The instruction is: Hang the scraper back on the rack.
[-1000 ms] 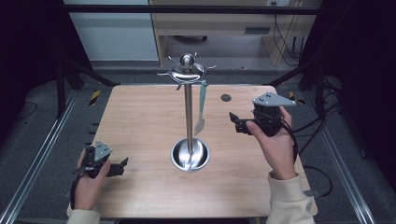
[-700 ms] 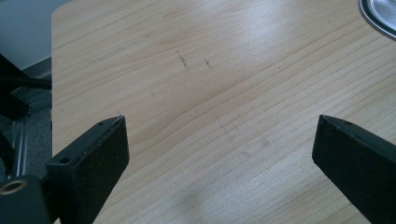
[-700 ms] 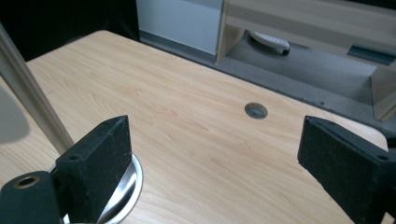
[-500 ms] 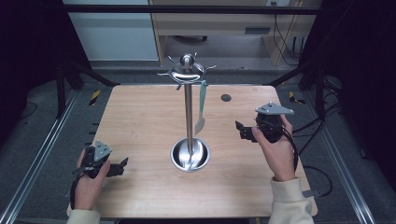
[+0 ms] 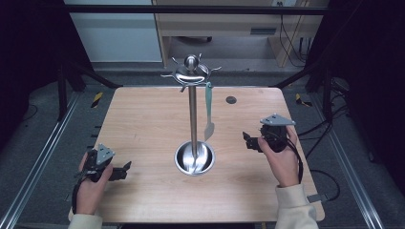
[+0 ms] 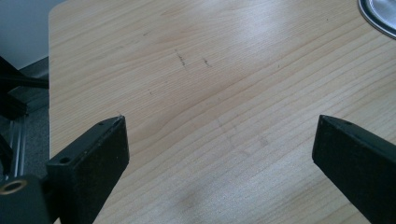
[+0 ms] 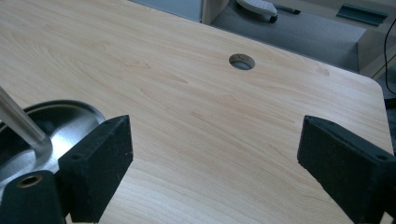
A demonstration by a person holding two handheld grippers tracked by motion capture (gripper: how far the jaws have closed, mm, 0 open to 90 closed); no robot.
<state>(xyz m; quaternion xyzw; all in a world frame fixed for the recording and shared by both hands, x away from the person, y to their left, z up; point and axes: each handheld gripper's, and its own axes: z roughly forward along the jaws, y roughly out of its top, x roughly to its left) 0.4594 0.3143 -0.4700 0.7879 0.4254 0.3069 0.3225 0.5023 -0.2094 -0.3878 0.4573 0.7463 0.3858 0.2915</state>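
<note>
1. Between the two hand-held grippers stood a polished steel utensil stand (image 5: 193, 114), a thin upright pole rising from a round dish-shaped base (image 5: 194, 158) to a domed top ringed with small hooks (image 5: 190, 72).
2. From a hook on the side towards the right gripper hung a flat utensil with a pale teal handle and a silvery blade (image 5: 208, 110), blade down, its tip above the base and clear of it.
3. Left gripper (image 5: 125, 167), black, two-jawed, held in the left hand (image 5: 90, 183), lay low over the light wooden table (image 5: 143, 119), well apart from the stand. Jaws spread wide with nothing between them; the left gripper view showed bare wood grain in the gap (image 6: 219, 126) and the rim of the steel base (image 6: 379, 16) ahead and to its right.
4. Right gripper (image 5: 247, 139), black with a grey three-cornered plate on top, held in the right hand (image 5: 281, 155), pointed towards the stand, near it but not touching.
5. Right jaws also stood wide apart and empty. The right gripper view showed the steel base and foot of the pole just beyond its left jaw (image 7: 42, 126).
6. Ahead of the right gripper, a small round hole in the tabletop (image 7: 242, 61), near the table's far edge.
</note>
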